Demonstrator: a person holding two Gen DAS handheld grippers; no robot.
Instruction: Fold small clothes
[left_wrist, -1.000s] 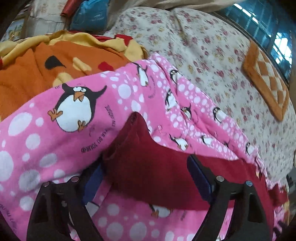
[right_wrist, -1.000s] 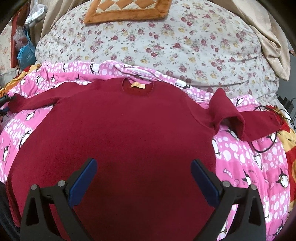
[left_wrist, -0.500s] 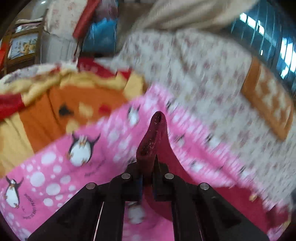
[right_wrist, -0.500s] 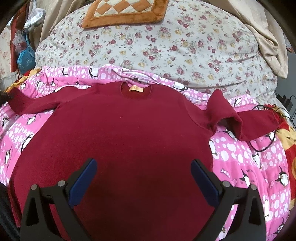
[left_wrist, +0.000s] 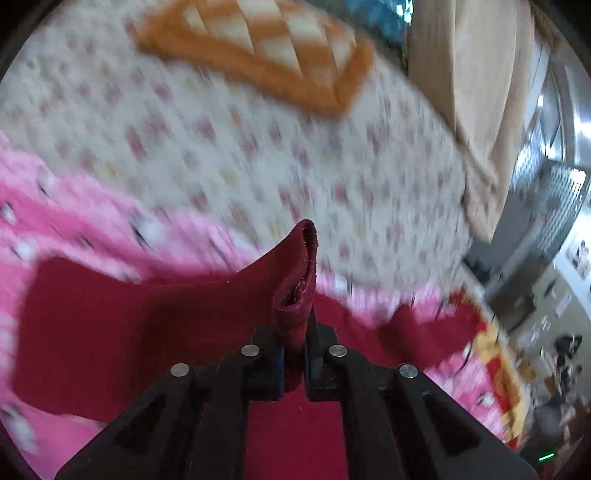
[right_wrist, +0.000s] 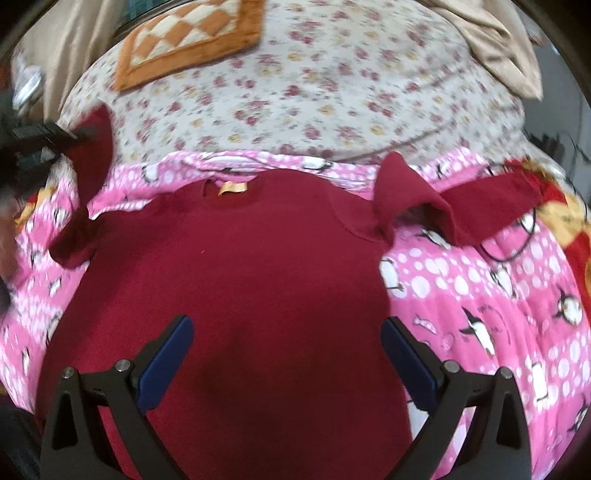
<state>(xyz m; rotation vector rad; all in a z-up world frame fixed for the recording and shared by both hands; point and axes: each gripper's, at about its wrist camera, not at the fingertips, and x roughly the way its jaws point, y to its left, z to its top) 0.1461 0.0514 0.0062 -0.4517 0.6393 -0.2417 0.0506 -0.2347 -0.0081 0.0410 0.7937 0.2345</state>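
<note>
Floral bedding (right_wrist: 332, 85) and a pink penguin blanket (right_wrist: 498, 295) underlie the maroon sweater (right_wrist: 240, 295), collar at twelve o'clock. At ten o'clock the left gripper (left_wrist: 294, 363), jaws clamped, lifts the left sleeve cuff (left_wrist: 299, 280); the body lies toward three o'clock. Wide open, empty, the right gripper (right_wrist: 286, 363) hovers over the hem.

Place: a home bedroom
Bed: floral sheet (right_wrist: 332, 92), pink penguin blanket (right_wrist: 498, 295)
Cushion: orange checked (right_wrist: 188, 40)
Window side: beige curtain (left_wrist: 480, 110)
</note>
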